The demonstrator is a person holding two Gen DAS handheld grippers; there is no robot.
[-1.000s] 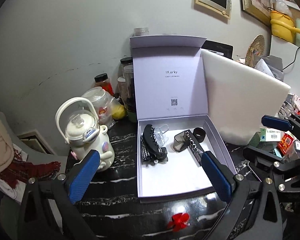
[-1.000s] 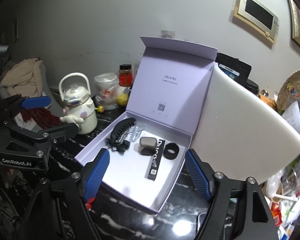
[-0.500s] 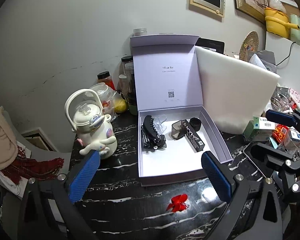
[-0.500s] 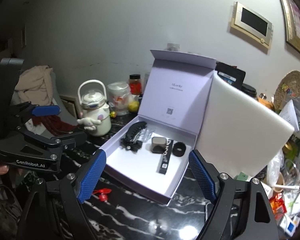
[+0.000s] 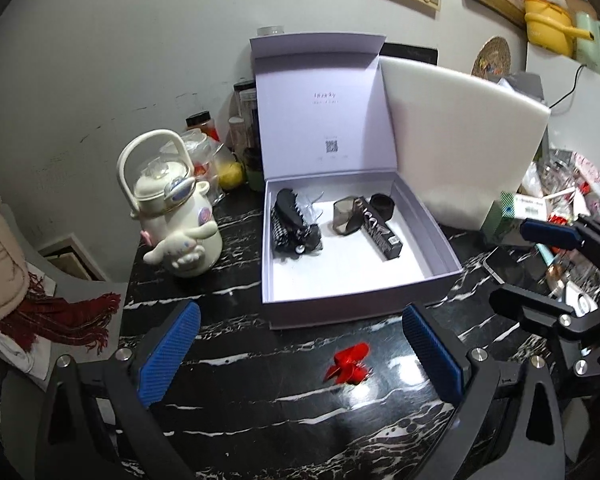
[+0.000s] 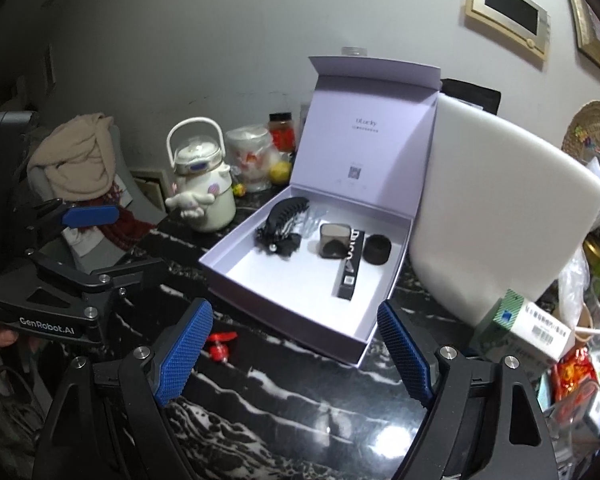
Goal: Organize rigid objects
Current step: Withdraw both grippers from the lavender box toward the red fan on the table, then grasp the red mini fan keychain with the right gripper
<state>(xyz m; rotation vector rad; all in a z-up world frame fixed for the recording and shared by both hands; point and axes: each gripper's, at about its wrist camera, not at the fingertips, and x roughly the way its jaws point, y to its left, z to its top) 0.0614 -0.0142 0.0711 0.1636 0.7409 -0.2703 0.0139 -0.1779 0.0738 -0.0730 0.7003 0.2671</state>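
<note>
My left claw [image 5: 300, 350] hangs spread wide over the black marbled counter [image 5: 260, 420], nothing between its blue pads. Just ahead of it, a little toward its right pad, lies a small red clip [image 5: 348, 362], glossy and shaped like a bow or flower; its exact form is too small for me to make out. My right claw [image 6: 294, 346] is spread wide as well and holds nothing; from that side the red clip [image 6: 219, 346] sits just past its left pad, partly cut off behind it.

Farther ahead of both claws stands a pale lilac box [image 5: 440, 256] with its lid tipped up at the back. Inside, at the far end, lie a black claw-style hair clip [image 5: 290, 210] on a checked bow, a smoky translucent clip [image 5: 346, 216], a long dark carton [image 5: 382, 228] and a black round band [image 5: 383, 205]. Something clear lies beside the hair clip; I cannot tell what.

Left of the box, off beyond my left claw's left pad, stands a cream kettle [image 5: 176, 216] with a plush figure on its front. Behind the box leans a white board [image 5: 460, 148], hiding what is behind it. The jars [image 5: 244, 120] by the wall are half hidden by the lid.
</note>
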